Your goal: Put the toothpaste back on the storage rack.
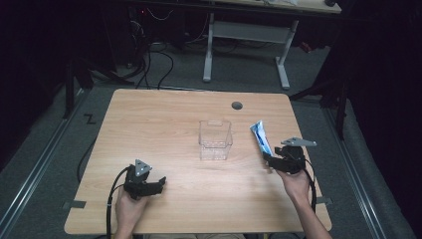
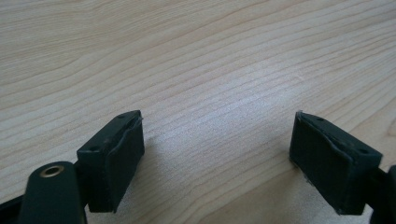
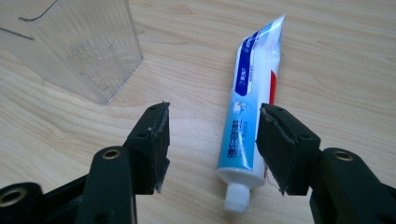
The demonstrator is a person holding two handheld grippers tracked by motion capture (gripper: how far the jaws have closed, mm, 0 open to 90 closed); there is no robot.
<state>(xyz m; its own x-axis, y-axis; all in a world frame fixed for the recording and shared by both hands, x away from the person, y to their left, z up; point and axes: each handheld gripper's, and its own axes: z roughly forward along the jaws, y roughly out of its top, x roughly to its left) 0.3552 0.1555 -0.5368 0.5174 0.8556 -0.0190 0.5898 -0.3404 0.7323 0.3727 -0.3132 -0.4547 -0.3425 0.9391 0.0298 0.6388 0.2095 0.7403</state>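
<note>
While the left gripper (image 1: 160,184) rests wide open on the bare table (image 1: 164,119) at lower left, the right gripper (image 3: 212,140) at centre right stands open around a toothpaste tube (image 3: 250,100), pads clear. Its blue-and-white label carries small print too blurred to read, and a clear plastic box (image 1: 215,139) stands mid-table, left of the tube.

Table (image 1: 199,209), wooden: one, with one round grey grommet (image 1: 237,105) near its far edge. Clear plastic container (image 1: 215,139): one (open-topped, mid-table). Toothpaste tube (image 1: 260,137), blue and white: one, with one white cap (image 3: 236,197). Handheld grippers: two, namely left gripper (image 1: 160,183) and right gripper (image 1: 268,160), two black jaws each (four in all). Hands: two. Trailing cables: two.
</note>
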